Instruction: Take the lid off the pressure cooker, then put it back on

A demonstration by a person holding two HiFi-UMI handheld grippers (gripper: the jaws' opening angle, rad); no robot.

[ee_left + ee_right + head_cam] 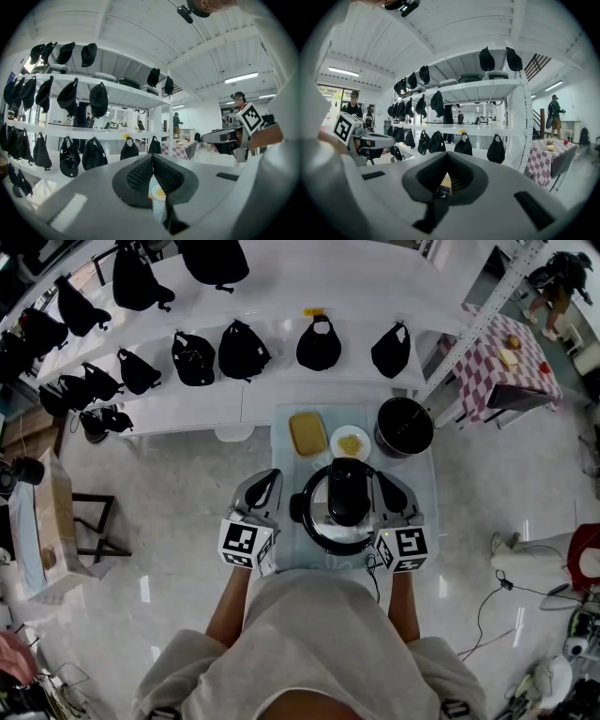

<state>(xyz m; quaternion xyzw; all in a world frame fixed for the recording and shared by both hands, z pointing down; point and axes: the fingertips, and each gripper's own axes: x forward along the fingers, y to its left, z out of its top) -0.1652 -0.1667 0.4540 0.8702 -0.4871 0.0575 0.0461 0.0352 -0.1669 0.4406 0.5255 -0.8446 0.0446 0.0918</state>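
Looking down in head view, pressure cooker (pixel 343 521) on table (pixel 424 472), lid (pixel 349 491) on, flanked by left hand-held gripper (pixel 270 482) and right hand-held gripper (pixel 386 486), left gripper view, jaws pressed together, empty, right gripper view, jaws likewise closed, empty

Table (pixel 424 470) count: one pressure cooker (pixel 342 507), near edge. Far edge: one black pot (pixel 404 427), one round plate (pixel 350 442), one rectangular tray (pixel 307 433). Two grippers: left gripper (pixel 270 480), right gripper (pixel 384 482).
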